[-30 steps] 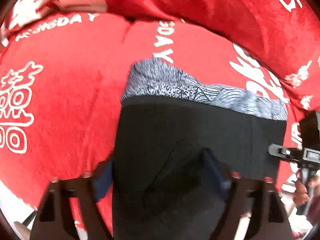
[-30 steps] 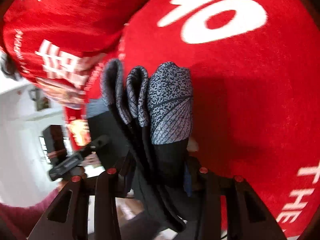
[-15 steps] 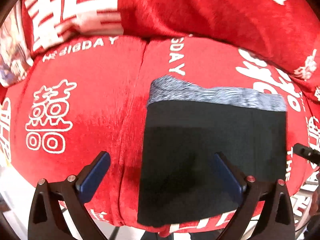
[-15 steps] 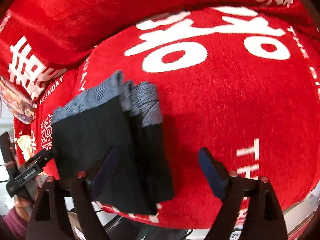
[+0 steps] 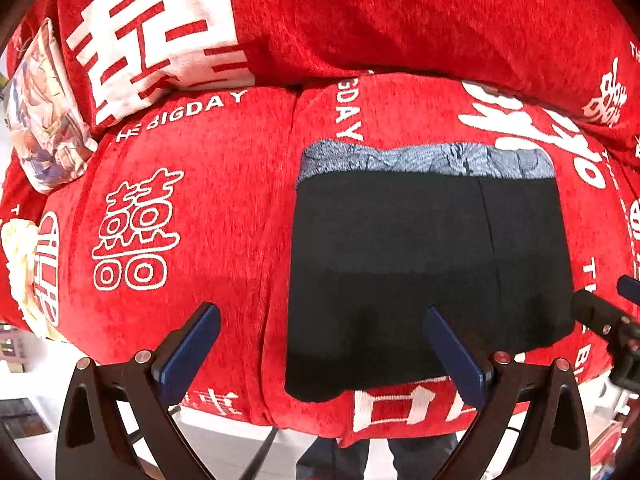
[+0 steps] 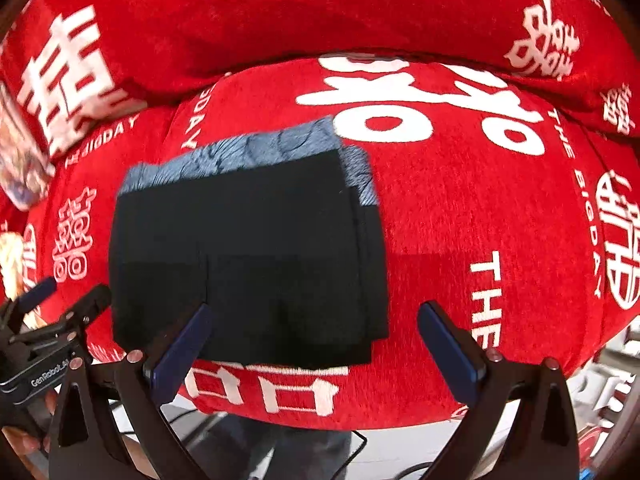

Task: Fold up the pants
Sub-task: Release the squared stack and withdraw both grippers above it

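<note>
The black pants (image 5: 424, 264) lie folded into a flat rectangle on the red sofa seat (image 5: 224, 208), with a grey patterned waistband (image 5: 424, 160) along the far edge. They also show in the right wrist view (image 6: 248, 252), where stacked layers show at the right side. My left gripper (image 5: 320, 344) is open and empty, held back above the front edge of the seat, near the pants' near-left corner. My right gripper (image 6: 316, 340) is open and empty, over the pants' near-right corner. The left gripper also shows in the right wrist view (image 6: 44, 316), at the left edge.
The red backrest cushion (image 5: 360, 20) with white characters rises behind the seat. A printed pillow (image 5: 44, 112) lies at the far left. The seat's front edge (image 5: 400, 408) drops to a pale floor. The right gripper's tip (image 5: 600, 312) shows at the right.
Both grippers have let go of the pants, opened and pulled back toward the front of the seat. The folded pants now lie flat on the seat.
</note>
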`<state>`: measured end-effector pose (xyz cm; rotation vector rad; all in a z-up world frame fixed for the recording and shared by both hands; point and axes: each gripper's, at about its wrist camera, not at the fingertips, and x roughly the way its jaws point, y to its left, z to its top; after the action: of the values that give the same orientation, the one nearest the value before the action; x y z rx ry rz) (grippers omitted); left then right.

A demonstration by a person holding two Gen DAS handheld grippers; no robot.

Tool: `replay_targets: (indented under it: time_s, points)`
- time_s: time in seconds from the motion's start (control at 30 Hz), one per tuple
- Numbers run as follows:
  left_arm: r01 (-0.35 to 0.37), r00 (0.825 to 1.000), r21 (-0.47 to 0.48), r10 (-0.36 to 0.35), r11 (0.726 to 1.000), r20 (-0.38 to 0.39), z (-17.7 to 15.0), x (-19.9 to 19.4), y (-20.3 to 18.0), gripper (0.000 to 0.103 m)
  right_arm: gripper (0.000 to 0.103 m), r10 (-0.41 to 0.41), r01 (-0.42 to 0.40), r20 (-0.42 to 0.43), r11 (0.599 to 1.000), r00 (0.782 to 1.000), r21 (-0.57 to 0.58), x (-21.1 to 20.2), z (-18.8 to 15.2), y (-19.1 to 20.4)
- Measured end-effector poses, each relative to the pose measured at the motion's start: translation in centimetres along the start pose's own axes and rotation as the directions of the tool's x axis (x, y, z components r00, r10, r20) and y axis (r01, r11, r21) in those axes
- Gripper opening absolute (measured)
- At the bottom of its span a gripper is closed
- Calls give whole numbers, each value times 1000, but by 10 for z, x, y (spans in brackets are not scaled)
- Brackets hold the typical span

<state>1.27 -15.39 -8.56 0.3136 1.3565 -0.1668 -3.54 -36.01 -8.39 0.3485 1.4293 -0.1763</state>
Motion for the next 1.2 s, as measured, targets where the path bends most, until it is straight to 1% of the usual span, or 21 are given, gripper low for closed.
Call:
replay_targets:
  time_s: [0.07,0.13,0.23,0.37,0.47,0.67,0.77,0.93,1.2]
  points:
    - [1,1000,-4,-1,1000,-3,-2,-1,-1,102,102,-32,32,2,999,999,-21,-2,-5,5]
    - [-16,1000,2,16,1000,2,-5,-2,-2,102,102,-49,49,5,998,999,-30,-3,-9,9]
    - [-32,999,31,33,999,-23,-7,2,-7,102,102,-71,71,19,997,997,-30,-7,-14,14]
    - [-44,999,59,46,997,-29,-8,4,-11,102,102,-98,98,24,995,995,-24,-10,-16,17]
    - [-32,999,61,33,998,-27,-9,3,-11,102,102,-92,92,9,996,996,-15,-7,-18,16]
    - [-36,998,59,39,998,-45,-11,8,-13,102,102,-111,111,0,994,994,-22,-3,-20,17]
    - [-19,999,54,21,998,-50,-10,8,-14,102,102,-117,117,1,993,993,-20,-2,-20,16]
    - [-28,999,66,31,997,-38,-8,8,-18,102,102,-127,127,1,992,992,-18,-1,-17,13]
    - [-27,999,57,29,998,-38,-7,8,-21,102,102,-120,120,-5,993,993,-16,4,-15,10]
